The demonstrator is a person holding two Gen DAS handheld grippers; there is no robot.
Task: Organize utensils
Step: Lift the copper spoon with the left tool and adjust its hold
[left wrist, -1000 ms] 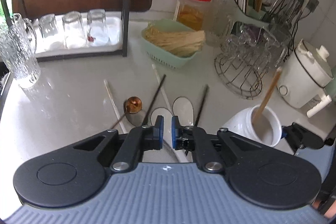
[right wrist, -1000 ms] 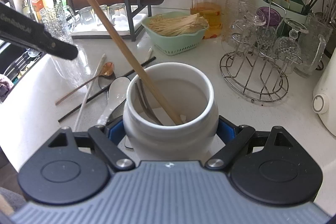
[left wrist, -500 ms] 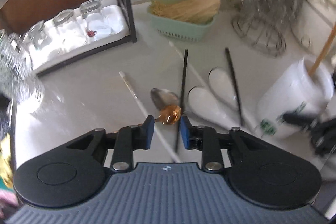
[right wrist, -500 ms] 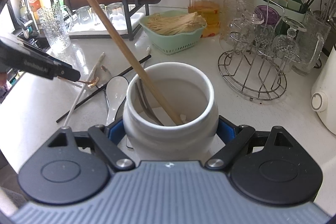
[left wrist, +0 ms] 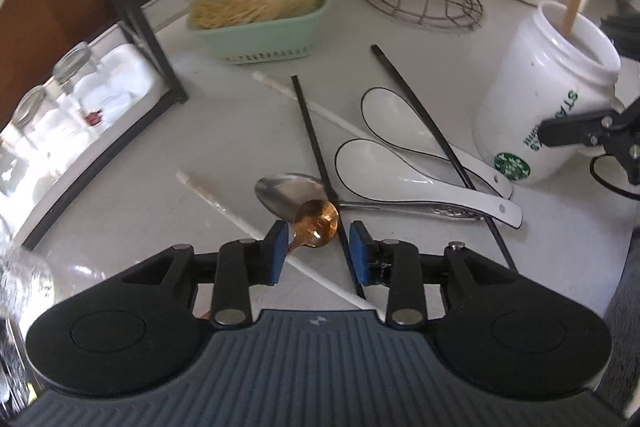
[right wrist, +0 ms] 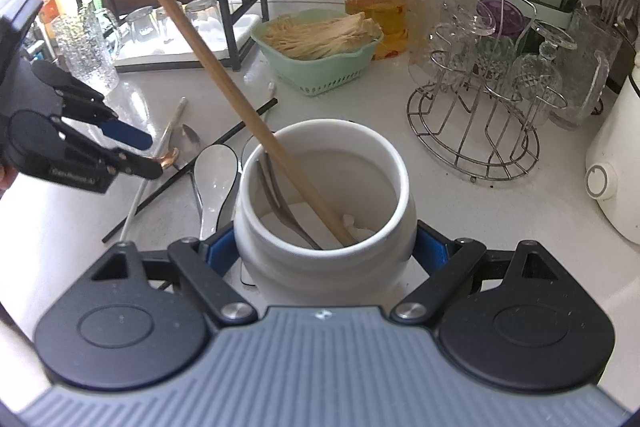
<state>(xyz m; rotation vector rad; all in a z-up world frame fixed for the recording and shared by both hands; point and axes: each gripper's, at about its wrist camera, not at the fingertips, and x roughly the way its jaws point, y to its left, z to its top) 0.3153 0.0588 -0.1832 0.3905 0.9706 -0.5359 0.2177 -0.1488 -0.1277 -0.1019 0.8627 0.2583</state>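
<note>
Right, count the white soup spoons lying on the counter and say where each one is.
2. Both lie side by side left of the white jar: the nearer soup spoon next to the metal spoon, the farther soup spoon under a black chopstick. None seems hidden.

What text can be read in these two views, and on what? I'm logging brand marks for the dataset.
"STA": green letters running down the white jar; the rest is hidden behind the right gripper, which is shut on the jar.
Round green logo near the jar's base: its ring lettering is too small to read.
Small green print beside it: blurred.
White print on the left gripper: too small to read.
Nothing else is legible.
</note>
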